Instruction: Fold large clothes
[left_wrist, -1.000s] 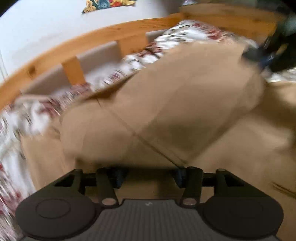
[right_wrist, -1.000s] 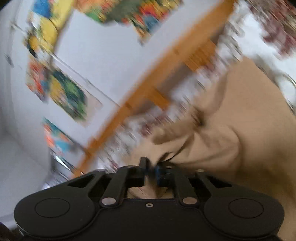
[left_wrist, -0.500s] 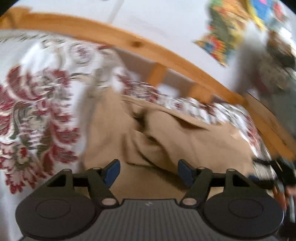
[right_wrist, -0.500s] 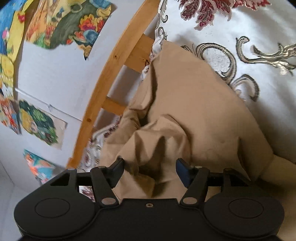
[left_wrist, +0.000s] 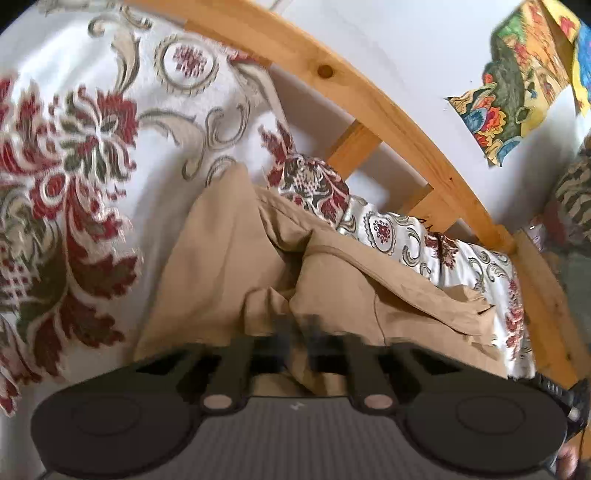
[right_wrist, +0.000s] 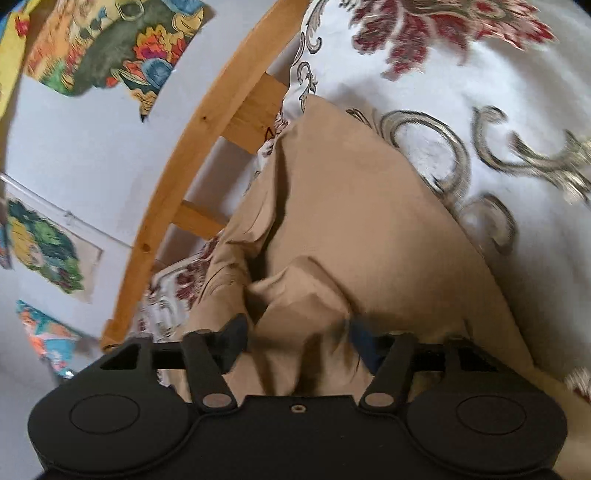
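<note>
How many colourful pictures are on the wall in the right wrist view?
4: one top left, a yellow one at the top-left corner, one mid-left, one lower left. More may lie outside the frame.

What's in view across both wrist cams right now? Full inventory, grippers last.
tan cotton garment: 1, tan, crumpled on the bed in front of both grippers
white bedspread with red floral pattern: 1, white, red and grey-green, under the garment
curved pine bed rail: 1, light wood with slats, behind the bed along the wall
colourful paper pictures: several, multicoloured, on the white wall
left gripper: 1, black, blurred, jaws shut on a garment fold
right gripper: 1, black with blue pads, jaws closing, a garment ridge between them
</note>
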